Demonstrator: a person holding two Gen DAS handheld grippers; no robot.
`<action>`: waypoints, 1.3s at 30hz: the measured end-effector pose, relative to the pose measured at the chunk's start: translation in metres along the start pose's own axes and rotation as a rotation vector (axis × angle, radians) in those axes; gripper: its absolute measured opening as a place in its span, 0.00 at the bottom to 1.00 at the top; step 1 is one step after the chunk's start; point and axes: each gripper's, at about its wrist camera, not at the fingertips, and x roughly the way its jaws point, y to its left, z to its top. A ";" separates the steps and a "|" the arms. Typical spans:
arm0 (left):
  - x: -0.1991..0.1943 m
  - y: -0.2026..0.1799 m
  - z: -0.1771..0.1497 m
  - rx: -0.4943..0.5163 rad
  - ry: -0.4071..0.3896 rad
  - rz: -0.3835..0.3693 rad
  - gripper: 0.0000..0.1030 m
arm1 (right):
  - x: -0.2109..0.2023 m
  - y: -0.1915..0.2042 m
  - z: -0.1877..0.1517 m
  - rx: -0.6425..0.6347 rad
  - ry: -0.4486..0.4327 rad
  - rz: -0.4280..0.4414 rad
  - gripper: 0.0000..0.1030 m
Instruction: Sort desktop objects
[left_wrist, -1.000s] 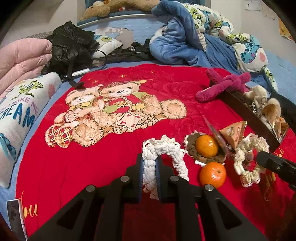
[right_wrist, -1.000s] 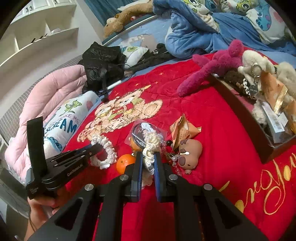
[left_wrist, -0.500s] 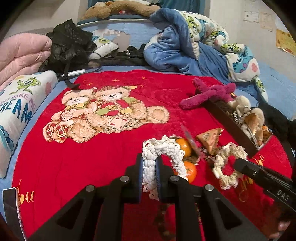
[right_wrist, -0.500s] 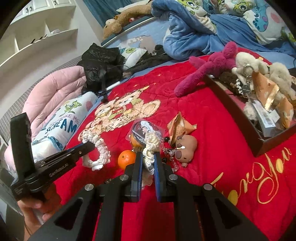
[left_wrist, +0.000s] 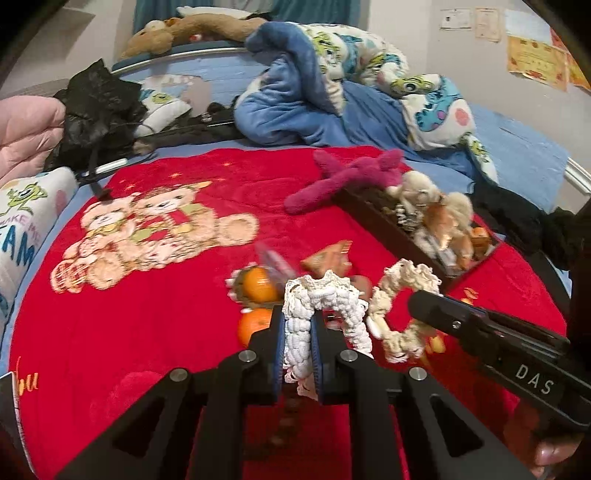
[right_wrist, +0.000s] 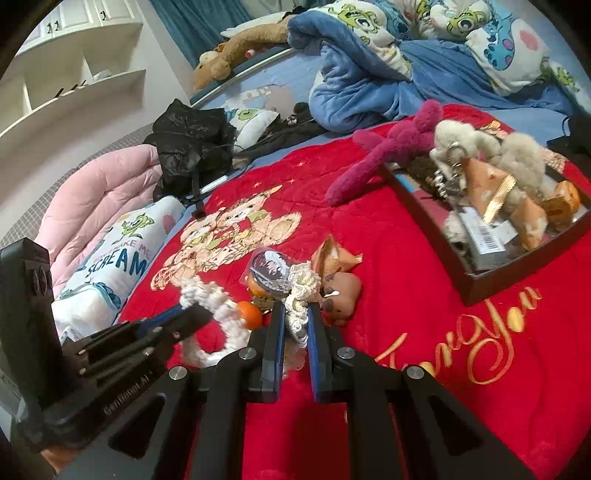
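My left gripper (left_wrist: 297, 325) is shut on a white crocheted ring (left_wrist: 328, 299) and holds it above the red blanket (left_wrist: 155, 314). My right gripper (right_wrist: 295, 315) is shut on a second, cream crocheted ring (right_wrist: 302, 286). In the left wrist view the right gripper (left_wrist: 421, 302) comes in from the right with its cream ring (left_wrist: 402, 306) hanging beside mine. Seen from the right wrist, the left gripper (right_wrist: 192, 314) and its white ring (right_wrist: 210, 299) are low on the left. Two oranges (left_wrist: 258, 286) (left_wrist: 253, 326) lie just behind the rings.
A dark tray (right_wrist: 423, 221) at the right holds plush toys and snack packets, with a pink plush (right_wrist: 384, 155) over its far corner. A brown plush toy (right_wrist: 345, 291), a triangular packet (right_wrist: 332, 254) and a round packet (right_wrist: 271, 273) lie beside the oranges. Pillows and bedding ring the blanket.
Both grippers have risen with their rings still clamped. The left one has swung right, so the tray and the right gripper now sit closer in its view.
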 end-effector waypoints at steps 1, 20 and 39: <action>0.000 -0.006 0.000 0.005 0.000 -0.008 0.12 | -0.005 -0.002 0.000 0.004 -0.006 -0.006 0.12; -0.008 -0.131 0.002 0.085 -0.017 -0.163 0.12 | -0.119 -0.090 -0.006 0.104 -0.108 -0.204 0.12; -0.003 -0.162 0.006 0.098 -0.027 -0.232 0.12 | -0.178 -0.112 -0.008 0.171 -0.251 -0.267 0.12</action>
